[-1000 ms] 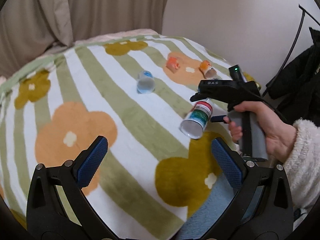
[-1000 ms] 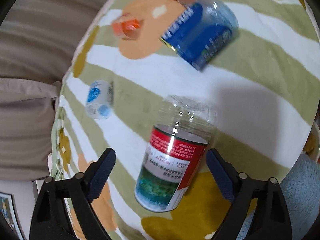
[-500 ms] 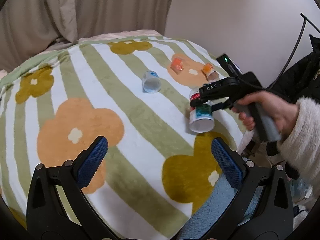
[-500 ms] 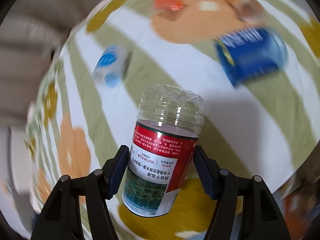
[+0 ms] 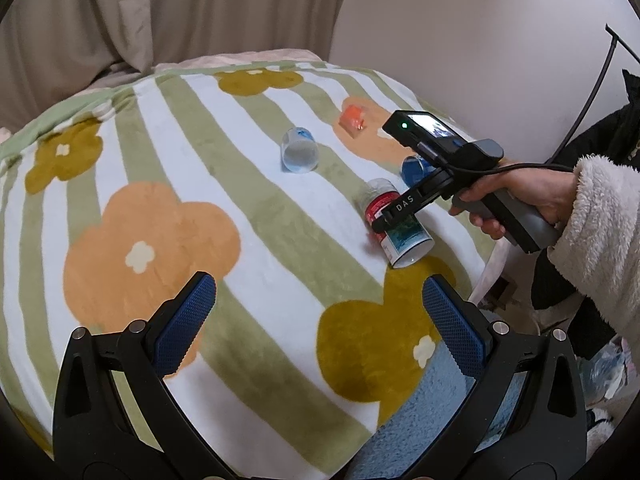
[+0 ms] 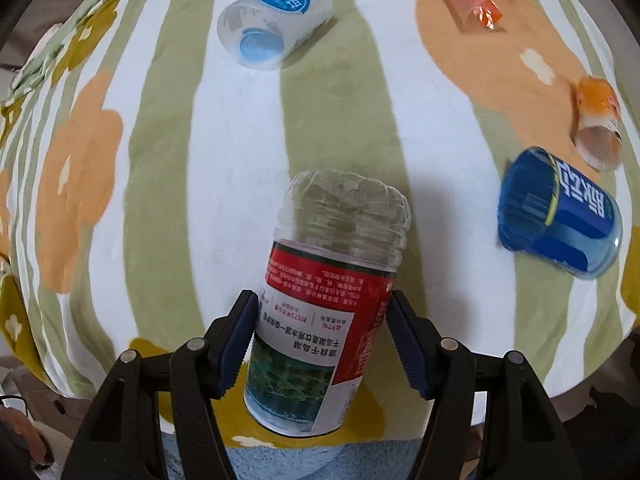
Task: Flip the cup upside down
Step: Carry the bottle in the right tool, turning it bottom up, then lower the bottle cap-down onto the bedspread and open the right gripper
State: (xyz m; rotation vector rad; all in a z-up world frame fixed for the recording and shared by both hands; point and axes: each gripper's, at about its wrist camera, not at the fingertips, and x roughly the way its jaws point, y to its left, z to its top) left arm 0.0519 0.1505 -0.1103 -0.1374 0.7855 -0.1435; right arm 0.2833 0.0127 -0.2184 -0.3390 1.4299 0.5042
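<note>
Right wrist view: right gripper (image 6: 320,344) clamps the red-label cup (image 6: 320,320) mid-body near the blanket's (image 6: 168,168) near edge; roll slowly, squeeze gently; left gripper (image 5: 318,312) gapes idle.

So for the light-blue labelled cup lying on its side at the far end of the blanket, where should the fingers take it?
Across the middle of its wall, coming from above. The light-blue cup lies on its side on the blanket with its open mouth towards the right gripper, so the curved sides are free. The rim looks thin and would probably flex.
</note>
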